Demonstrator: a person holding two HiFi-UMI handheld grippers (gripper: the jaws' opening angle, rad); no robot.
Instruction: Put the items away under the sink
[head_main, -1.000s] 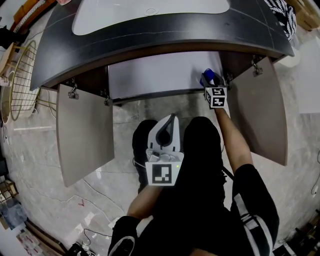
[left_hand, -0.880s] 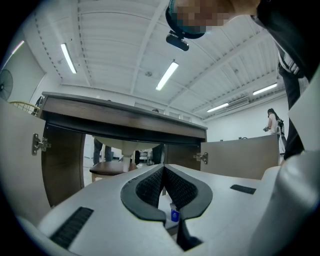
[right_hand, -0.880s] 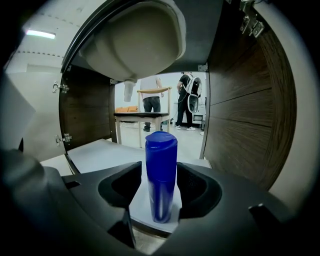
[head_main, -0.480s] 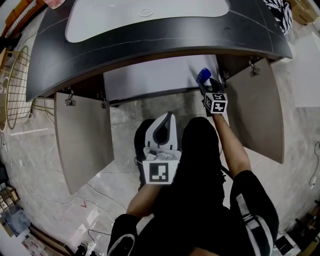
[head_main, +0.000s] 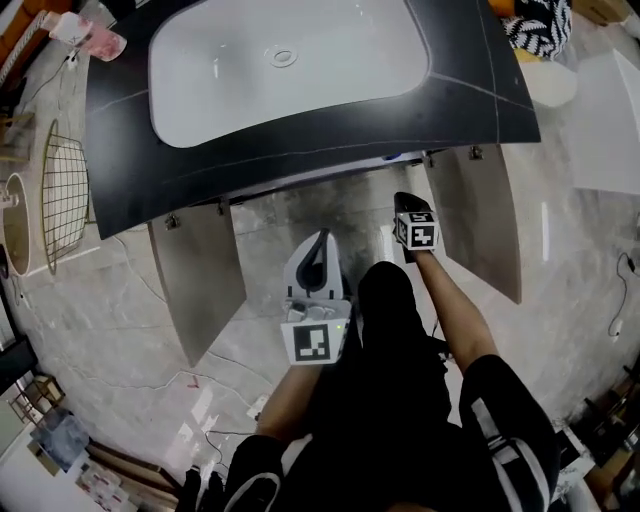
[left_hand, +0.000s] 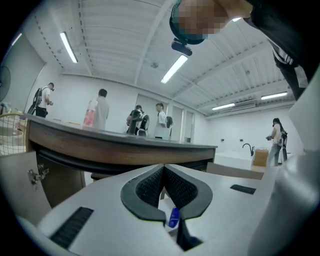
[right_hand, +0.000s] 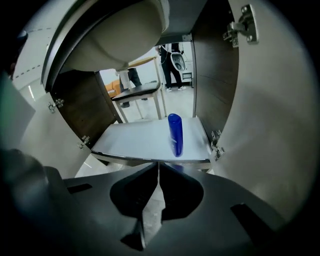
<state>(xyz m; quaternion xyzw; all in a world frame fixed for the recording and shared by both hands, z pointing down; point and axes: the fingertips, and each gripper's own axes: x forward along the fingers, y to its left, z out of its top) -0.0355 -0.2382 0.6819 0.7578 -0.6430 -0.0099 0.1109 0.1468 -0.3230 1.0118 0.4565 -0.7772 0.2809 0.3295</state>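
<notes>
Dark worktop (head_main: 300, 150) with white sink (head_main: 290, 60). Below it, both cabinet doors (head_main: 200, 280) stand open. Inside is a white shelf (right_hand: 135, 142).

Left hand-held gripper (left_hand: 163, 170): jaws pressed together at the tips, nothing pinched. It is held near level, in front of the worktop edge.

Right hand-held gripper (right_hand: 158, 167): jaws have just been closing and are now together, with nothing between them. It is clear of the cabinet and aimed down at the shelf.

Bottle (right_hand: 174, 134): blue, slim, standing upright on the shelf toward the right door. It is apart from both grippers, so this item appears stowed.

Handling (judgement): the bottle looks like rigid, smooth plastic and is probably light. Being tall and narrow, it tips easily. Take hold across the body at mid-height, not at the cap. Release only once the base sits flat.

A pink bottle (head_main: 85, 35) lies at the far left corner of the worktop. It is probably the next item.
</notes>
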